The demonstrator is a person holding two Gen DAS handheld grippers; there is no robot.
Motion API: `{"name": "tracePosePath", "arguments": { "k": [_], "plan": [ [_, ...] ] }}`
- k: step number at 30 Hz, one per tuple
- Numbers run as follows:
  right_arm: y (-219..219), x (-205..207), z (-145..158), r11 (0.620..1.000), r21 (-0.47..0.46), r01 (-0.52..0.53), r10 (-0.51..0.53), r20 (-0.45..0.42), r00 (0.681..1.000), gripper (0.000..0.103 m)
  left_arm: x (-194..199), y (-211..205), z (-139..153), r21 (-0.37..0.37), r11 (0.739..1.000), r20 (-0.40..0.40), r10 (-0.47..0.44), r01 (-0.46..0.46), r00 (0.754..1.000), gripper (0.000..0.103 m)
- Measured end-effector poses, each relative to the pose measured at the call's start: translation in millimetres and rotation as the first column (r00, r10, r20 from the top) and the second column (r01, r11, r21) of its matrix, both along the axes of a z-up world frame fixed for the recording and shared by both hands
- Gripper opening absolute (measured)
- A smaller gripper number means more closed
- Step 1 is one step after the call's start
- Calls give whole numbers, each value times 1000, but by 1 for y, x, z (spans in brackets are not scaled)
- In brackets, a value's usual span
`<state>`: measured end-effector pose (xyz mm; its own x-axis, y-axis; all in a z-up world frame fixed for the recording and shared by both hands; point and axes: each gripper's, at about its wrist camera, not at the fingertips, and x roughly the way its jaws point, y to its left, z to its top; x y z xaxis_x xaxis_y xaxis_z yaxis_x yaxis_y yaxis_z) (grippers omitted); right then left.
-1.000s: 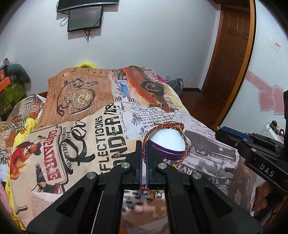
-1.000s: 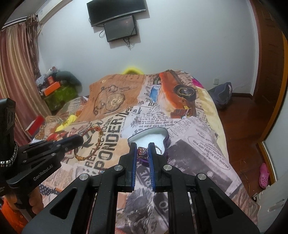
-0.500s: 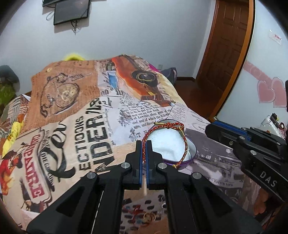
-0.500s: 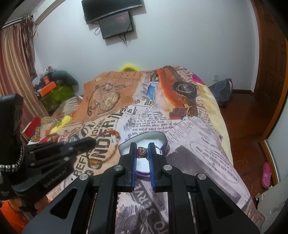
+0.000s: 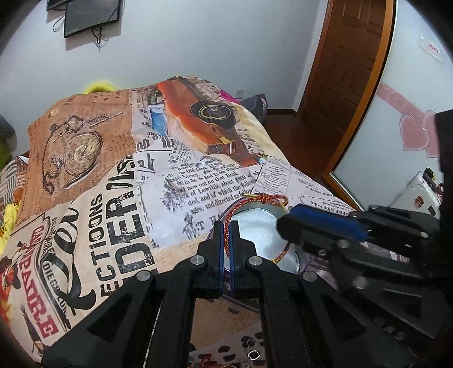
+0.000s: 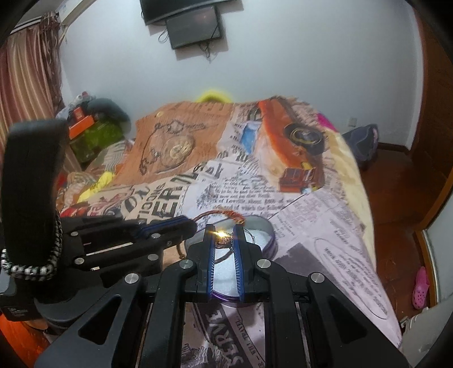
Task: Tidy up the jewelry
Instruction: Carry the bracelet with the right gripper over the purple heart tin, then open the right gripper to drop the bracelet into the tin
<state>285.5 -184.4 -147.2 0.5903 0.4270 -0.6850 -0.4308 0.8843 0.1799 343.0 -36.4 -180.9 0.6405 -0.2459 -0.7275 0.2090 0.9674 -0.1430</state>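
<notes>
A purple heart-shaped tin (image 5: 256, 226) with a white lining lies open on the printed bedspread (image 5: 119, 198). My left gripper (image 5: 226, 226) is shut on a red-and-gold braided bracelet (image 5: 263, 199), which hangs as a loop over the tin. In the right wrist view the tin (image 6: 262, 235) sits just ahead, and my right gripper (image 6: 223, 236) is shut on a small glinting ring (image 6: 223, 239) above it. The left gripper (image 6: 181, 223) comes in from the left, the bracelet (image 6: 226, 213) arching from its tip. The right gripper (image 5: 317, 220) reaches over the tin from the right.
Small rings and jewelry bits (image 5: 253, 353) lie on the bedspread under my left gripper. A wooden door (image 5: 348, 70) stands at the right. A screen (image 6: 195, 27) hangs on the far wall. Clutter (image 6: 87, 124) sits left of the bed.
Both grippers have moved forward and closer together over the tin. The right gripper now overlaps the tin's right side in the left wrist view. Both holds are unchanged.
</notes>
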Motion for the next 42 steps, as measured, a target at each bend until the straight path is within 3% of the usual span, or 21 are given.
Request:
{"name": "tracePosePath", "arguments": {
  "k": [9, 20, 28, 32, 34, 35, 37, 39, 42],
  "plan": [
    [1, 19, -25, 1000, -6, -28, 27, -109, 994, 11, 7, 4, -10, -12, 1000, -37, -2, 1, 999, 2],
    [10, 19, -29, 997, -69, -46, 38, -113, 993, 11, -4, 16, 1, 29, 999, -6, 22, -22, 1000, 3],
    [12, 11, -16, 993, -115, -30, 22, -66, 998, 12, -18, 26, 4, 34, 999, -15, 31, -30, 999, 5],
    [10, 3, -6, 991, -137, -5, 1, -25, 1000, 29, -29, 28, 9, 41, 999, -9, 29, -29, 1000, 6],
    [9, -2, -1, 990, -139, 6, -7, -3, 1000, 37, -34, 28, 12, 44, 999, -5, 28, -28, 1000, 11],
    [8, -5, 2, 990, -139, 9, -8, 4, 1000, 39, -37, 29, 14, 47, 999, -1, 29, -29, 1000, 14],
    [9, -10, 5, 990, -142, 12, -10, 12, 1000, 39, -44, 30, 19, 49, 998, 10, 32, -33, 999, 30],
    [10, -16, 10, 989, -149, 15, -12, 25, 1000, 39, -52, 32, 24, 47, 998, 27, 38, -39, 999, 37],
    [11, -23, 15, 989, -145, 16, -11, 34, 999, 39, -62, 34, 31, 47, 998, 40, 39, -41, 998, 38]
  ]
}}
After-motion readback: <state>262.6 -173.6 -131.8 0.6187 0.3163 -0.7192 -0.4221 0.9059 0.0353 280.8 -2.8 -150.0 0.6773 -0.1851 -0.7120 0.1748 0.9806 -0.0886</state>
